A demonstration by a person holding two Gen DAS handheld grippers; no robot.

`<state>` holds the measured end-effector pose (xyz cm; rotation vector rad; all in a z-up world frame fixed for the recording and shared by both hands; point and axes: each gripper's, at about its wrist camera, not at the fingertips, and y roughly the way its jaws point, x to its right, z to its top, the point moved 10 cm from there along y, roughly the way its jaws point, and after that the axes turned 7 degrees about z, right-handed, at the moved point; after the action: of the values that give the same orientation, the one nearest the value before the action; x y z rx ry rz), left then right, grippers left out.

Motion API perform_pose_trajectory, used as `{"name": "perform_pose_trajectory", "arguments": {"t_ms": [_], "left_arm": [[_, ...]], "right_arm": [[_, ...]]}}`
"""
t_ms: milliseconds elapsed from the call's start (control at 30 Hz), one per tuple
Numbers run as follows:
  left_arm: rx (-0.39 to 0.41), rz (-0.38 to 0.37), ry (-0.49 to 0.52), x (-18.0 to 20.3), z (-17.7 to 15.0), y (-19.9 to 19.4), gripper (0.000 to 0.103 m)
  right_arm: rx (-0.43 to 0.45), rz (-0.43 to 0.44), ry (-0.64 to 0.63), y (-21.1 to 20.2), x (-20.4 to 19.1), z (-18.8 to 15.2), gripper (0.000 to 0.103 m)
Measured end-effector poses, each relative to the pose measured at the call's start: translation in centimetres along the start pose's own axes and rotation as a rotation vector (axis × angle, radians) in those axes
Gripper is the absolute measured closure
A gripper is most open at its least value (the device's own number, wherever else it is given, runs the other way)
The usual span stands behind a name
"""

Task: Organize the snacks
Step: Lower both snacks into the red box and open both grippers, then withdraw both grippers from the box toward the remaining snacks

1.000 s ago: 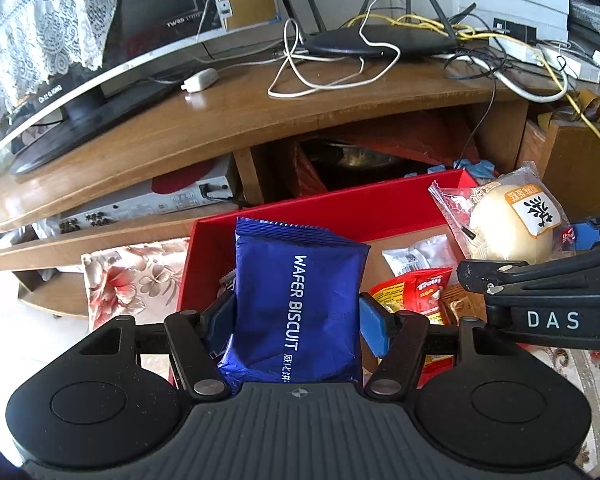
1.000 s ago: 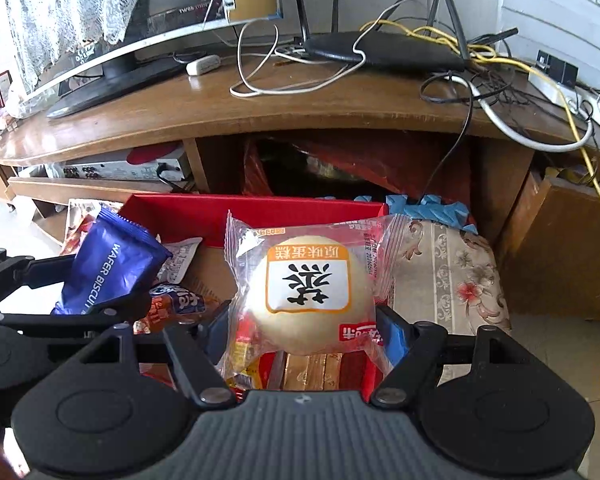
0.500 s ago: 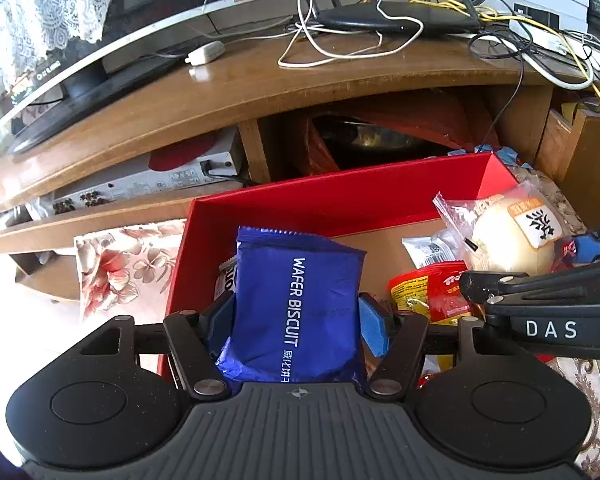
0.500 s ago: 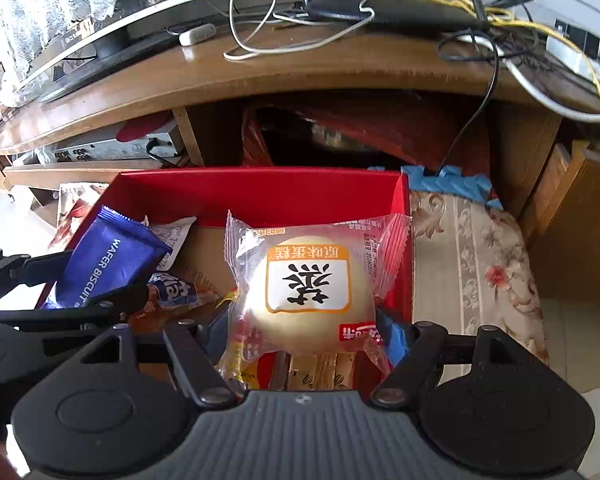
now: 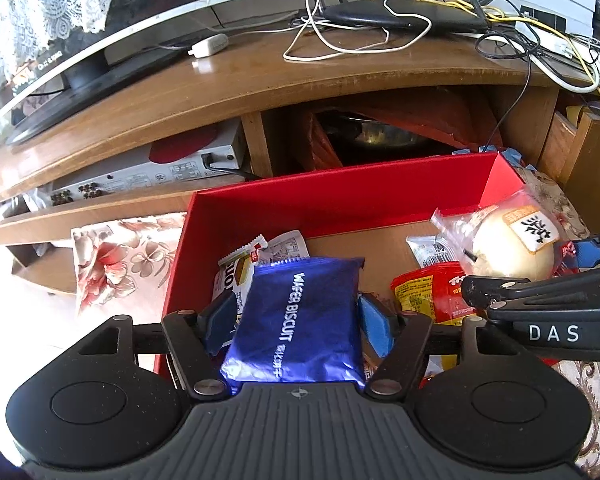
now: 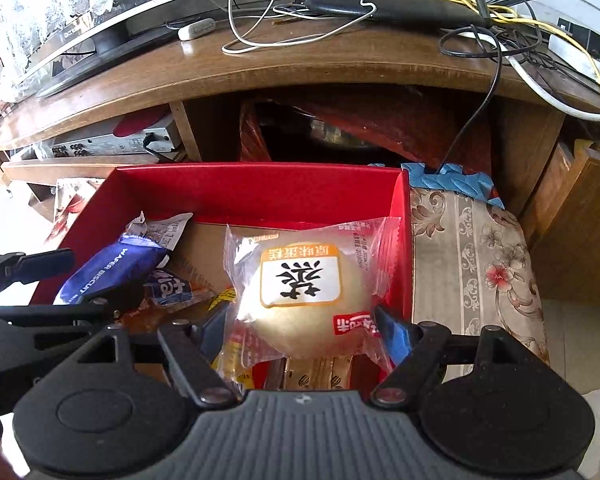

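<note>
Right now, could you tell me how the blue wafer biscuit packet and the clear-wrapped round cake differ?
The wafer biscuit packet is flat, opaque and dark blue with white lettering; the round cake is a pale dome in a clear wrapper with an orange-bordered label. The packet sits between the left hand-held gripper's pads, the cake between the right hand-held gripper's. Both jaws have just been opening. Both are sealed snacks over the red box.
</note>
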<state>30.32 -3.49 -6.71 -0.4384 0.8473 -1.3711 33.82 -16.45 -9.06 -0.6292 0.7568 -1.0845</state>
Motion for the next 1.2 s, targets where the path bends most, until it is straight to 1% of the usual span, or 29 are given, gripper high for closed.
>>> {"name": "perform_pose_trajectory", "arguments": {"t_ms": [133, 400, 767, 1033, 1200], "left_arm": [[-0.006, -0.002, -0.002, -0.1, 0.0, -0.1, 0.028], [0.010, -0.020, -0.029, -0.5, 0.5, -0.9, 0.025], [0.019, -0.040, -0.034, -0.6, 0.5, -1.8, 0.023], [0.012, -0.057, -0.055, -1.1, -0.3, -2.7, 0.022], [0.004, -0.065, -0.074, -1.8, -1.0, -3.3, 0.022]], "right_arm": [[0.003, 0.002, 0.002, -0.1, 0.0, 0.1, 0.024], [0.031, 0.010, 0.015, -1.1, -0.1, 0.5, 0.023], [0.059, 0.018, 0.023, -2.3, -0.1, 0.9, 0.023], [0.076, 0.022, 0.027, -3.5, -0.3, 0.8, 0.023], [0.078, 0.031, 0.025, -4.5, -0.7, 0.1, 0.023]]}}
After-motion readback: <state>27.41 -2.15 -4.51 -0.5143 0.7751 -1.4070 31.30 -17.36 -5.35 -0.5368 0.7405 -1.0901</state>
